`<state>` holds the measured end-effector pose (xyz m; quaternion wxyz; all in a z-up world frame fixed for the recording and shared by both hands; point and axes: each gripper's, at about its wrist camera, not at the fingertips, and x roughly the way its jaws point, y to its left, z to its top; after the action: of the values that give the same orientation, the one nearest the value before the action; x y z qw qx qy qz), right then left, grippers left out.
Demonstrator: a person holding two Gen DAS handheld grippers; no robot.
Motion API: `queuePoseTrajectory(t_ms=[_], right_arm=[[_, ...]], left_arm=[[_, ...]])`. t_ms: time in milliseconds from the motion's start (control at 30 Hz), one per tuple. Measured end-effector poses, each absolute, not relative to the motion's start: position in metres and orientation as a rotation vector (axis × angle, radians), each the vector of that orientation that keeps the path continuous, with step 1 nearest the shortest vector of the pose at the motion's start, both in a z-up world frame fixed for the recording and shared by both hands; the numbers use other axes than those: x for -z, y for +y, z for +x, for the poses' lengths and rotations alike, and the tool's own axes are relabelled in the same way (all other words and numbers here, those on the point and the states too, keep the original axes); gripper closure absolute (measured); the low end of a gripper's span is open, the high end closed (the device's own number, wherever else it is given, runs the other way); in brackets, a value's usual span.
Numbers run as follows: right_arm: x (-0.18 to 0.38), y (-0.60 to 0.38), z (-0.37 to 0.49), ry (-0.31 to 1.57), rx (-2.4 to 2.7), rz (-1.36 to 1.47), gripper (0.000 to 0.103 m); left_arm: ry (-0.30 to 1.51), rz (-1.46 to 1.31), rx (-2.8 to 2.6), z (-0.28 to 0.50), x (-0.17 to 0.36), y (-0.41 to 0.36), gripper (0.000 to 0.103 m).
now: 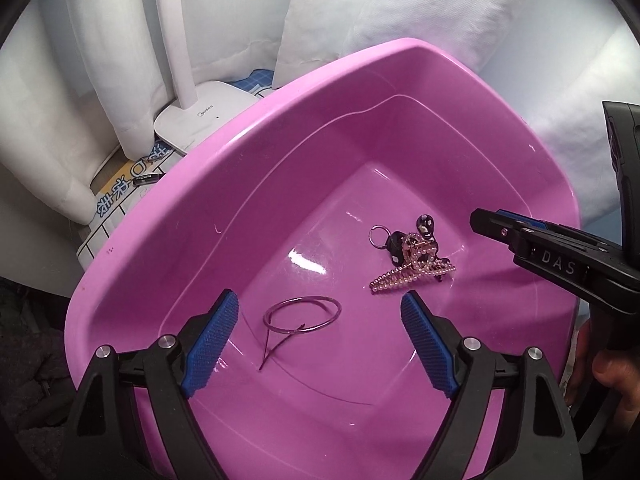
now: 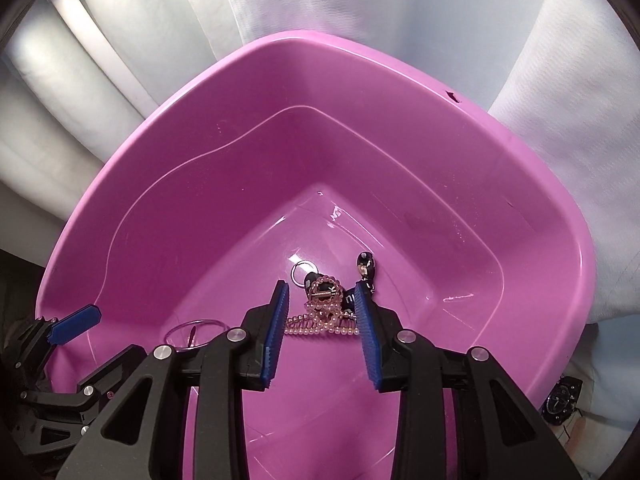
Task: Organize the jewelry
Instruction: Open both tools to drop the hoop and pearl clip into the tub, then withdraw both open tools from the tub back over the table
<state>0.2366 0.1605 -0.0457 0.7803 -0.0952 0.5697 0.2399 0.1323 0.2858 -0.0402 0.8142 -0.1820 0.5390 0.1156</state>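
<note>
Inside the tub: pink tub point(image 1: 256, 152) has a wire hoop point(image 1: 302, 314), a pearl hair clip point(image 1: 412, 270) and a keyring charm point(image 1: 400, 236) on its floor.
Left claw point(image 1: 320, 344): spread, empty, over the hoop.
Right claw point(image 2: 320, 332): spread, empty, over the clip.
Progress: three pieces in; a watch point(image 2: 562, 398) is left outside.
Views: only the right shows the watch; only the left shows the lamp point(image 1: 200, 116).

Pink basin point(image 1: 224, 184) on white-draped surface point(image 1: 540, 92).
</note>
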Motion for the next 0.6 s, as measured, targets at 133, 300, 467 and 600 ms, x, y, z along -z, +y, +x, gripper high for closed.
queuePoseTrajectory(t_ms=[133, 300, 467, 600], right_arm=[[0.045, 0.160, 0.233, 1.226, -0.524, -0.201, 0.069], [0.036, 0.157, 0.225, 1.218, -0.535, -0.203, 0.069], [0.026, 0.152, 0.213, 1.189, -0.547, -0.193, 0.065], [0.013, 0.147, 0.199, 1.148, -0.572, -0.169, 0.060]], left_arm=[[1.150, -0.388, -0.245, 0.129, 0.039, 0.285, 0.021], [1.133, -0.376, -0.253, 0.124, 0.035, 0.284, 0.021], [1.111, -0.370, -0.261, 0.116, 0.027, 0.280, 0.021], [1.084, -0.360, -0.271, 0.107, 0.020, 0.276, 0.021]])
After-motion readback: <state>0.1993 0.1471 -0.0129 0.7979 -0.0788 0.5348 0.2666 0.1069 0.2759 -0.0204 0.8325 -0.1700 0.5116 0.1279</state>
